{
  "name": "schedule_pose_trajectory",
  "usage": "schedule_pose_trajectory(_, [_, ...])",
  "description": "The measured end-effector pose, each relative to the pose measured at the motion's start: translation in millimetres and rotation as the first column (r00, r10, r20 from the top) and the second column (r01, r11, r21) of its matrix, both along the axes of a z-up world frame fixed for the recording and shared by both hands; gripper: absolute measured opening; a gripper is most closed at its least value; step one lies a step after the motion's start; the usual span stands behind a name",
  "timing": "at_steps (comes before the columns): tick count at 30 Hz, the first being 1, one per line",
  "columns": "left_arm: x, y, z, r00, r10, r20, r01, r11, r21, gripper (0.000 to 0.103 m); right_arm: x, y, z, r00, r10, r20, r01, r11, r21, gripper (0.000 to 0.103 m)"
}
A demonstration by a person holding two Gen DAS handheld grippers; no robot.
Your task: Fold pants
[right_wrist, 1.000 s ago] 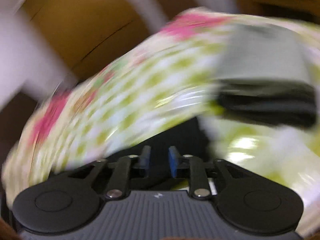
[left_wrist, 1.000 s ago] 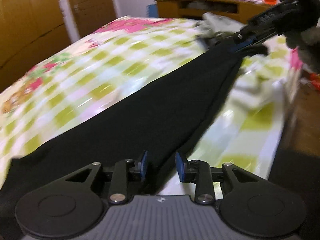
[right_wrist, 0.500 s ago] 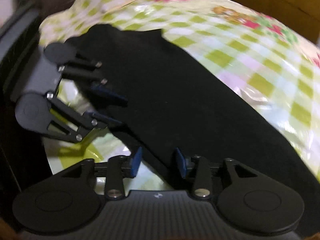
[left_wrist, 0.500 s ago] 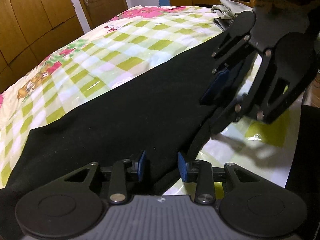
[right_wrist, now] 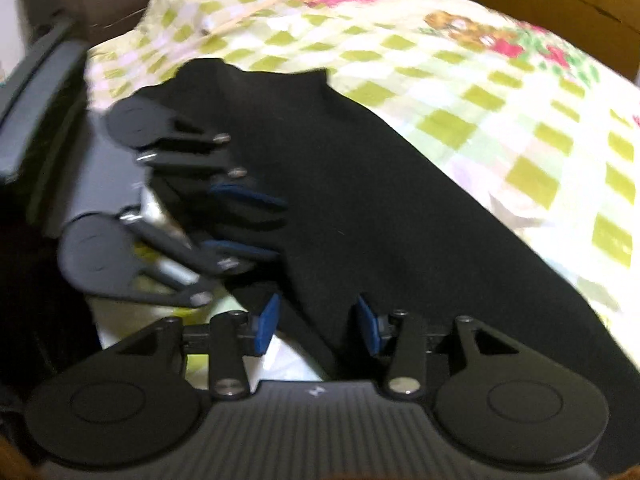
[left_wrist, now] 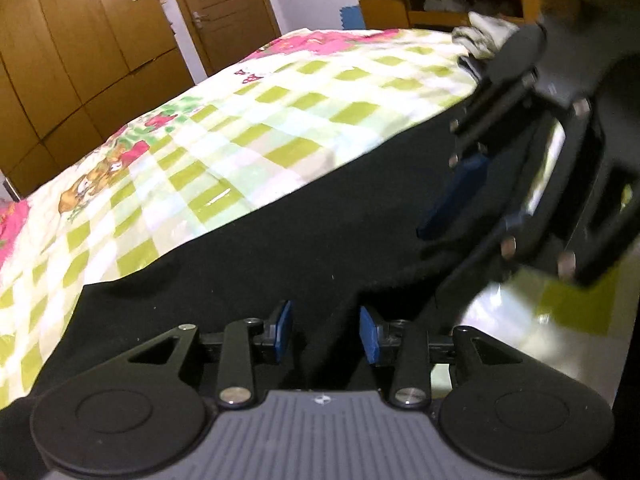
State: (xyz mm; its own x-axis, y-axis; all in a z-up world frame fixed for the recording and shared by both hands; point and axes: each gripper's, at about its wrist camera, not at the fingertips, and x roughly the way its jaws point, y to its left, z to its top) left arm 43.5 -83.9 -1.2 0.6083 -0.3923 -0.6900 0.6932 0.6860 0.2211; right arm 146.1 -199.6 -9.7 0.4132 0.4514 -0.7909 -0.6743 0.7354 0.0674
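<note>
Black pants [left_wrist: 304,216] lie stretched along the near edge of a bed with a green-checked sheet [left_wrist: 248,132]. My left gripper [left_wrist: 326,330] is low over the pants' edge, and its jaws are opening around a raised fold of the black cloth; the pads do not press on it. In the right wrist view the left gripper [right_wrist: 256,222] straddles the same edge. My right gripper [right_wrist: 316,326] is open, with the pants' [right_wrist: 392,208] edge running between its blue pads and sheet showing beside the left pad. In the left wrist view the right gripper [left_wrist: 444,236] is close by on the right.
A heap of grey clothes [left_wrist: 484,32] sits at the bed's far corner. Wooden wardrobes [left_wrist: 80,60] and a door [left_wrist: 224,12] stand beyond the bed, with a wooden cabinet [left_wrist: 444,4] at the back. The bed edge and dark floor [left_wrist: 628,360] are on the right.
The right gripper swung from the pants' far end to the near edge, close beside the left gripper. Both pairs of jaws stand wider apart than before.
</note>
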Motion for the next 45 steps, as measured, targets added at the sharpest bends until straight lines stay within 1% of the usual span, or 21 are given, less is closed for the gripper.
schedule_pose_trajectory(1, [1,1,2,1.0,-0.001,-0.004,0.001,1.0,-0.008,0.051,-1,2,1,1.0,0.006,0.009,-0.006,1.0,0.001,0.044])
schedule_pose_trajectory(3, [2,3,4,1.0,0.002,-0.014,-0.002,1.0,-0.021,0.051,-2,8,-1,0.999,0.018,0.043,-0.016,0.999,-0.036,0.044])
schedule_pose_trajectory(5, [3,5,5,0.999,0.009,-0.038,-0.01,0.999,-0.039,0.051,2,11,-8,0.998,0.001,0.063,0.003,0.998,-0.064,0.044])
schedule_pose_trajectory(7, [-3,7,6,0.999,-0.017,-0.04,0.016,0.999,-0.036,0.051,6,14,-16,0.997,-0.007,0.077,0.014,0.995,-0.096,0.043])
schedule_pose_trajectory(8, [-7,7,6,0.999,-0.036,-0.03,0.036,0.999,-0.019,0.051,6,17,-20,0.996,0.0,0.087,0.011,0.992,-0.129,0.042])
schedule_pose_trajectory(10, [-14,4,0,0.998,-0.064,-0.004,0.064,0.997,0.039,0.051,8,14,-19,0.998,-0.025,0.063,0.033,0.993,-0.114,0.015])
schedule_pose_trajectory(13, [-15,-4,-13,0.996,-0.078,0.048,0.072,0.991,0.11,0.051,17,0,-7,0.994,-0.112,-0.003,0.112,0.994,-0.008,0.011])
schedule_pose_trajectory(14, [-10,-7,-16,0.997,-0.061,0.051,0.055,0.993,0.108,0.049,20,-5,-2,0.99,-0.136,-0.026,0.136,0.99,0.031,0.01])
schedule_pose_trajectory(15, [-3,-7,-16,0.999,-0.033,0.029,0.031,0.996,0.084,0.04,22,-7,0,0.988,-0.15,-0.041,0.152,0.987,0.051,0.01])
schedule_pose_trajectory(16, [3,-7,-15,1.0,-0.009,0.008,0.009,0.998,0.066,0.027,25,-7,1,0.986,-0.157,-0.053,0.16,0.985,0.062,0.01])
schedule_pose_trajectory(19, [7,0,-6,1.0,-0.009,-0.02,0.01,0.999,0.035,0.023,26,-5,2,0.987,-0.146,-0.062,0.149,0.987,0.055,0.009])
schedule_pose_trajectory(23, [-5,5,-5,0.995,-0.056,-0.081,0.06,0.997,0.04,0.021,17,-6,7,0.989,-0.122,-0.087,0.127,0.99,0.056,0.009])
schedule_pose_trajectory(26, [-9,6,-12,0.994,-0.047,-0.098,0.051,0.998,0.037,0.021,9,-5,4,0.986,-0.113,-0.122,0.121,0.991,0.058,0.009])
schedule_pose_trajectory(29, [-15,4,-17,0.997,-0.043,-0.065,0.047,0.997,0.056,0.021,4,-4,-8,0.979,-0.121,-0.165,0.133,0.989,0.064,0.009])
schedule_pose_trajectory(32, [-25,2,-9,0.998,-0.057,0.026,0.054,0.994,0.097,0.021,2,1,-18,0.98,-0.122,-0.159,0.13,0.991,0.044,0.009])
schedule_pose_trajectory(36, [-16,10,7,1.0,-0.004,0.029,0.003,1.0,0.021,0.021,0,1,1,0.985,-0.128,-0.117,0.137,0.988,0.075,0.009])
schedule_pose_trajectory(39, [-21,13,15,0.999,-0.009,0.035,0.009,1.0,0.003,0.021,1,-5,18,0.982,-0.154,-0.108,0.166,0.98,0.114,0.009])
schedule_pose_trajectory(40, [-23,14,12,1.0,-0.014,0.018,0.014,1.0,0.01,0.021,0,-4,22,0.983,-0.154,-0.104,0.165,0.979,0.116,0.009])
schedule_pose_trajectory(42, [-25,12,-5,0.999,-0.023,-0.04,0.024,0.999,0.029,0.021,-5,0,23,0.986,-0.14,-0.089,0.149,0.984,0.094,0.009])
schedule_pose_trajectory(44, [-32,9,-22,0.998,-0.049,-0.025,0.05,0.995,0.082,0.02,-5,2,6,0.98,-0.143,-0.141,0.155,0.985,0.075,0.009])
schedule_pose_trajectory(45, [-34,8,-22,0.998,-0.054,-0.017,0.056,0.994,0.093,0.021,-4,2,-7,0.975,-0.146,-0.169,0.158,0.986,0.059,0.009])
